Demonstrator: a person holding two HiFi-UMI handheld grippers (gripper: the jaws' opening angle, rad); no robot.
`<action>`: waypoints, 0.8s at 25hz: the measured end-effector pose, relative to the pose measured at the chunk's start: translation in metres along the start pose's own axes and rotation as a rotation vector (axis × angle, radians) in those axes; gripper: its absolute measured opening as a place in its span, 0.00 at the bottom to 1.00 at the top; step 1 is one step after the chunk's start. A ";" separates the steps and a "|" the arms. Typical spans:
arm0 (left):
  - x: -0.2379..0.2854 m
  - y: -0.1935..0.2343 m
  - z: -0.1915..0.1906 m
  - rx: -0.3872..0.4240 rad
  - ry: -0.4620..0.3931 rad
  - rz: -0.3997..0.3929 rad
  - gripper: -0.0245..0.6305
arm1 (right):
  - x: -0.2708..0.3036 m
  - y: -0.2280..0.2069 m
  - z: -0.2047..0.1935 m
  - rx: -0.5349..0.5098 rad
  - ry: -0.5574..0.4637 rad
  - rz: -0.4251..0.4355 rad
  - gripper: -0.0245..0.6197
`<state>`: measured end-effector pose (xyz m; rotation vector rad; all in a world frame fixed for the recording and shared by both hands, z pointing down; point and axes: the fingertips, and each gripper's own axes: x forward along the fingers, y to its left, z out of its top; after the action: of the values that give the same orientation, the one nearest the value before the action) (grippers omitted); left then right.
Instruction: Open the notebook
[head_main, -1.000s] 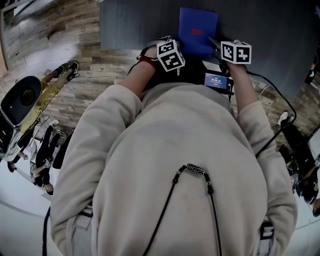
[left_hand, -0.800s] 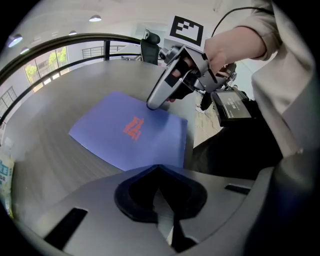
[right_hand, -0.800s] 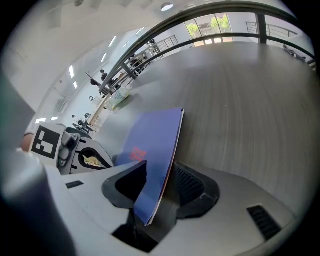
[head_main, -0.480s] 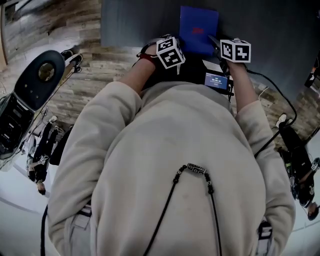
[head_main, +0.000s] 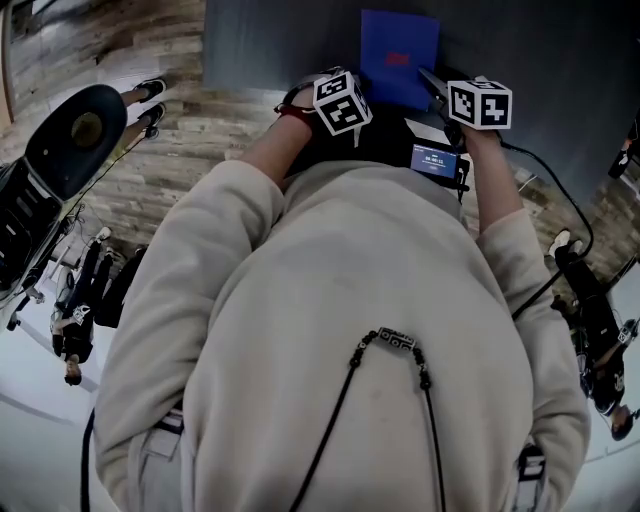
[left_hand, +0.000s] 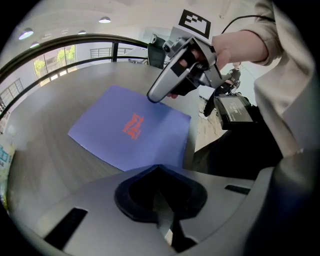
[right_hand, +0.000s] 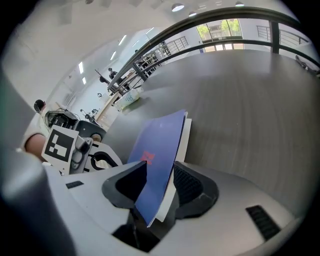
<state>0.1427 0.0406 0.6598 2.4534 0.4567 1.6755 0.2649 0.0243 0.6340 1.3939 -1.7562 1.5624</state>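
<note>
Dark grey surface with a notebook and a packet on it.
The surface is matte, faintly grained, with a curved far edge, and stands on a wood-plank floor. The blue notebook, a red mark on its cover, lies close to the near edge; white pages show under the cover at one side. A pale packet lies well apart from it, towards the far rim.

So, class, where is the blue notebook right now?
In the head view, the blue notebook lies on the dark table, its right edge held in the right gripper, the left gripper at its near-left corner.
</note>
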 end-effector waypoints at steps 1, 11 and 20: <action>-0.001 -0.002 -0.001 0.005 0.000 0.007 0.03 | -0.003 0.005 0.001 -0.010 -0.010 0.009 0.31; -0.011 -0.004 -0.014 -0.023 -0.020 0.016 0.03 | -0.018 0.060 0.009 -0.055 -0.053 0.093 0.31; -0.010 -0.001 -0.012 -0.036 -0.034 0.031 0.04 | -0.026 0.093 0.020 -0.083 -0.084 0.233 0.31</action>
<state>0.1285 0.0378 0.6551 2.4715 0.3830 1.6362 0.2022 0.0045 0.5607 1.2693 -2.0731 1.5446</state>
